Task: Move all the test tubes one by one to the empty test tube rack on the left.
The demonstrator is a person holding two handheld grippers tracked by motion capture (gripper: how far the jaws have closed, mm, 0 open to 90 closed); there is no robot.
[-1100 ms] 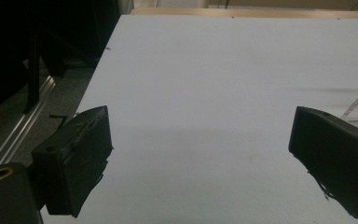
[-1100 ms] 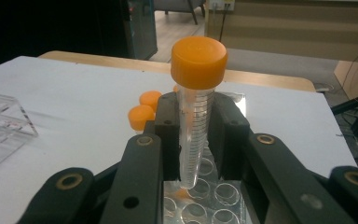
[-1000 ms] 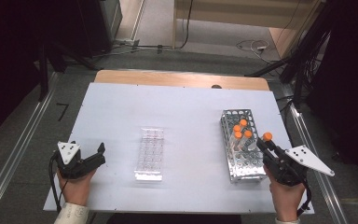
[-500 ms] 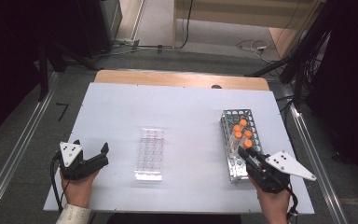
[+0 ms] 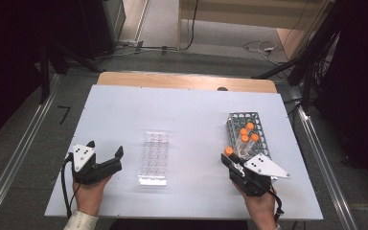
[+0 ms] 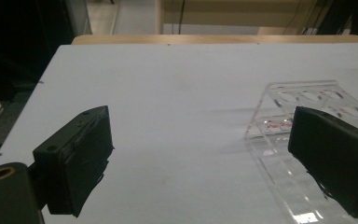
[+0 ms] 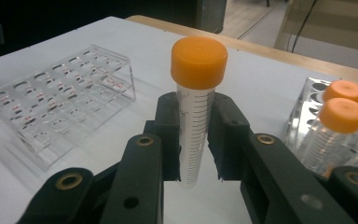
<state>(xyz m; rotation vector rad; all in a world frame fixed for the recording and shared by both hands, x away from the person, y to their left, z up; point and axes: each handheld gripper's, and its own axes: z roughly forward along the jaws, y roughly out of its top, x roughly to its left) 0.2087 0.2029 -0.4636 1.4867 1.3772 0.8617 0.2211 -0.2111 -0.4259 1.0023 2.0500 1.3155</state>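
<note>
The right gripper (image 7: pixel 193 135) is clenching a clear graduated plastic tube with an orange screw cap (image 7: pixel 195 112) upright between its jaws (its bottom tip is hidden behind them). The left gripper (image 6: pixel 205 154) is gaping empty, its right jaw partly covering the clear acrylic tube rack (image 6: pixel 303 105).

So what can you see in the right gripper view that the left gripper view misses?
The right gripper view alone has the right gripper shut on an upright orange-capped tube, held above the white table, and to its right more capped tubes standing in a metal rack. The left gripper view alone has the left gripper, its jaws wide apart with nothing between them. Both share the table and the clear plastic rack, which lies close behind one of the left jaws.
</note>
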